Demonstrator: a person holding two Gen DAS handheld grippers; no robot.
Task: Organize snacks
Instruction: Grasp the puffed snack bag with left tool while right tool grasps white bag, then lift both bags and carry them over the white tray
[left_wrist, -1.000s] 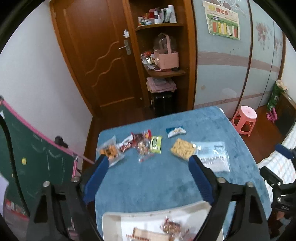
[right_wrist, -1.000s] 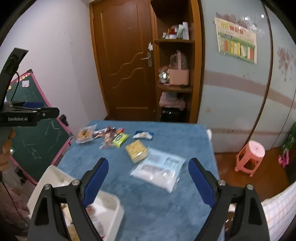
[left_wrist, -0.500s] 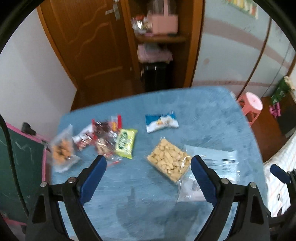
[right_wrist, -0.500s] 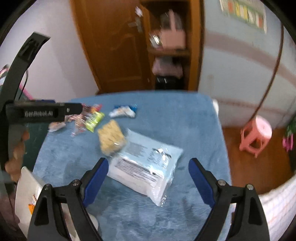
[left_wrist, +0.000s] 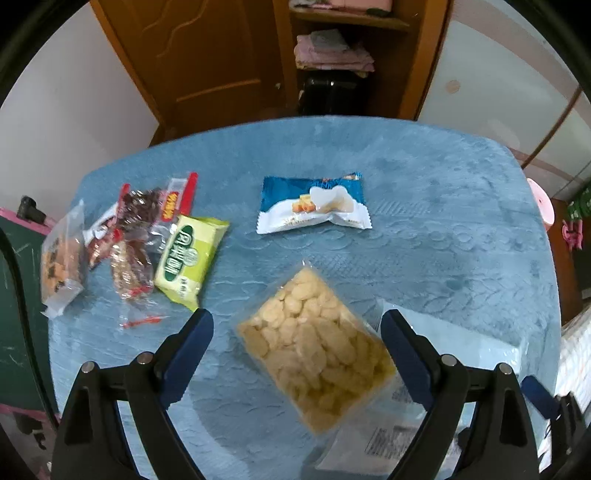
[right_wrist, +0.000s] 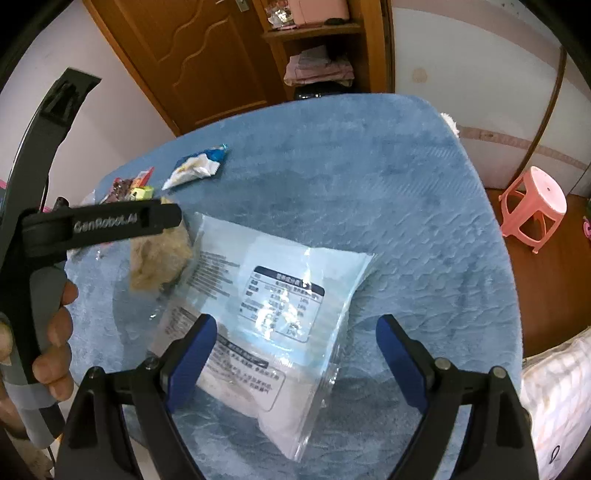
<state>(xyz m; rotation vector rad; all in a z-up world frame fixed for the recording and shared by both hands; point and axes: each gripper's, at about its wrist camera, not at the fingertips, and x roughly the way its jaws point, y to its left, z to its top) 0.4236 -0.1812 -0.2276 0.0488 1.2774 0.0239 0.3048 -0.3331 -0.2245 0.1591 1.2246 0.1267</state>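
Both tongs hang spread over separate packets, nothing gripped yet

Left wrist view: the left tongs (left_wrist: 295, 328) stand wide apart and empty, straddling the clear bag of pale biscuits (left_wrist: 314, 354) that lies flat on the blue surface (left_wrist: 424, 184), probably lined up for a grab; the blue-and-white packet (left_wrist: 314, 203) lies farther off, the green packet (left_wrist: 188, 254) and a huddle of red wrappers (left_wrist: 136, 229) at far left. Right wrist view: the right tongs (right_wrist: 295, 336) are likewise parted and empty, over the big pale-blue bag (right_wrist: 266, 314), whose left edge the biscuit bag overlaps. A hand (right_wrist: 48, 347) at left holds the other tool.
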